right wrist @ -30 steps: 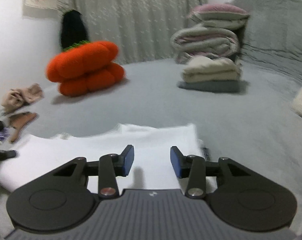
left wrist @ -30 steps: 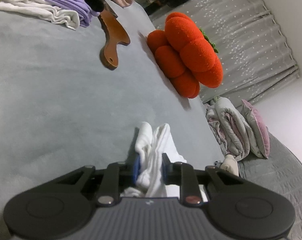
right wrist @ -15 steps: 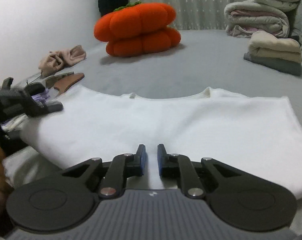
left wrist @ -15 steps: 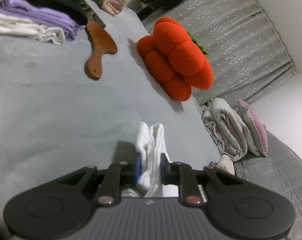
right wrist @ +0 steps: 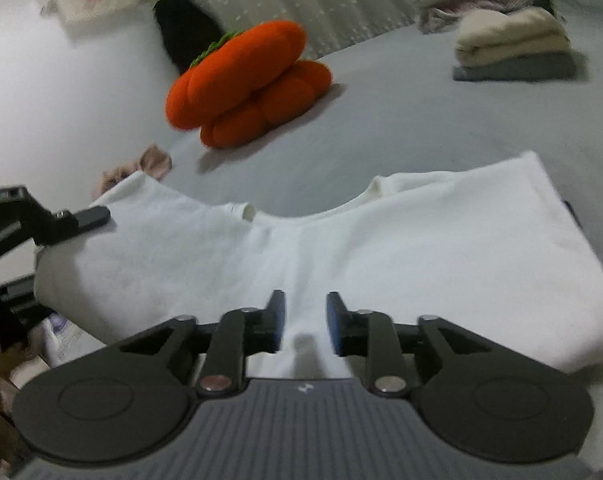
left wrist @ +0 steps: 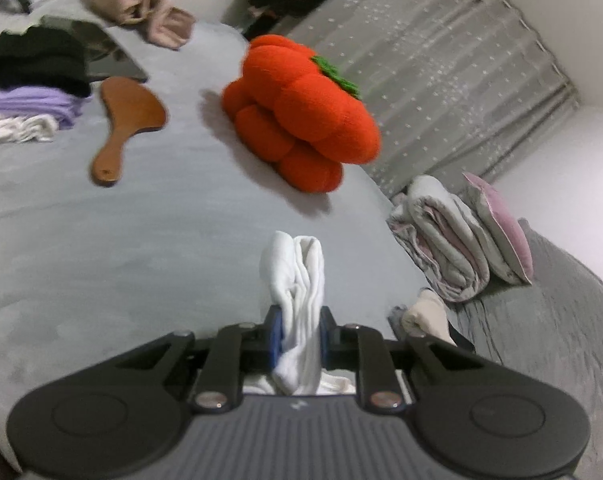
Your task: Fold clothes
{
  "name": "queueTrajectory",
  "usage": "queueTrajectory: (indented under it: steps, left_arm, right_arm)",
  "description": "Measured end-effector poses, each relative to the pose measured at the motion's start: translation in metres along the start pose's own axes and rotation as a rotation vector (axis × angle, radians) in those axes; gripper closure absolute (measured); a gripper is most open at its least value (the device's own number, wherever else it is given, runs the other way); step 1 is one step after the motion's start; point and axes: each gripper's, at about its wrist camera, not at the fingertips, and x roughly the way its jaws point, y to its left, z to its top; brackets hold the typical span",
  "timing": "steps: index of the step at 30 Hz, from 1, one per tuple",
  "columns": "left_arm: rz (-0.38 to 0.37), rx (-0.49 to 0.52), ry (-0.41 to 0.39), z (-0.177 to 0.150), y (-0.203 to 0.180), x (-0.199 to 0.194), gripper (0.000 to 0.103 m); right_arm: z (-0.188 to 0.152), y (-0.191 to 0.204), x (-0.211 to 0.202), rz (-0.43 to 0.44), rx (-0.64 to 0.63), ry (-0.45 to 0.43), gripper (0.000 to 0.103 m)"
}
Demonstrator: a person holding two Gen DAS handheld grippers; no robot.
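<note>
A white garment point(right wrist: 421, 248) lies spread on the grey bed point(right wrist: 441, 120), neckline toward the far side. In the left wrist view my left gripper point(left wrist: 299, 332) is shut on a bunched fold of this white garment point(left wrist: 297, 276), lifted off the bed. The right wrist view shows that same left gripper point(right wrist: 67, 220) holding the garment's raised left edge. My right gripper point(right wrist: 305, 320) hovers over the near middle of the garment, its jaws opening. The cloth lies below the pads, and nothing is pinched between them.
An orange pumpkin cushion point(left wrist: 301, 120) sits mid-bed. A wooden paddle brush point(left wrist: 125, 124) and a pile of purple, black and white clothes point(left wrist: 25, 100) lie at the left, beige cloth point(left wrist: 141, 8) beyond. Folded quilts point(left wrist: 445, 240), a pink pillow point(left wrist: 501, 228) and a folded stack point(right wrist: 513, 48) stand at the right.
My left gripper has risen with the white fold still pinched. My right gripper was open, closed over the garment's near middle half a second ago, and has now parted again while rolling.
</note>
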Motion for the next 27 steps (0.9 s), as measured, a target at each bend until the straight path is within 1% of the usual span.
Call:
queueTrajectory:
  steps: [1,5,8,11,16,19,21,24,27]
  left_arm:
    - [-0.007,0.013,0.003,-0.003,-0.008,0.001,0.085]
    - [-0.042,0.048,0.037,-0.017,-0.035,0.007,0.085]
    - [-0.058,0.074,0.079,-0.029,-0.052,0.018,0.085]
    - [-0.070,0.103,0.122,-0.041,-0.068,0.029,0.085]
    - [-0.073,0.144,0.196,-0.061,-0.085,0.051,0.084]
    - [-0.083,0.156,0.256,-0.070,-0.089,0.068,0.080]
    - [-0.117,0.128,0.319,-0.074,-0.086,0.082,0.080]
    - [-0.163,0.054,0.398,-0.074,-0.076,0.099,0.079]
    - [-0.194,-0.009,0.414,-0.070,-0.067,0.102,0.078]
  right_arm:
    - [0.002,-0.005,-0.005,0.017,0.033,-0.005,0.061]
    - [0.008,-0.025,-0.022,0.089,0.145,-0.016,0.061]
    - [0.008,-0.040,-0.034,0.141,0.226,-0.023,0.061]
    - [0.008,-0.057,-0.044,0.175,0.311,-0.045,0.060]
    - [0.009,-0.082,-0.057,0.227,0.430,-0.100,0.056]
    - [0.006,-0.092,-0.062,0.282,0.497,-0.120,0.053]
    - [0.004,-0.098,-0.063,0.316,0.535,-0.128,0.051]
    - [0.003,-0.102,-0.065,0.307,0.563,-0.125,0.049]
    - [0.001,-0.106,-0.068,0.296,0.579,-0.128,0.049]
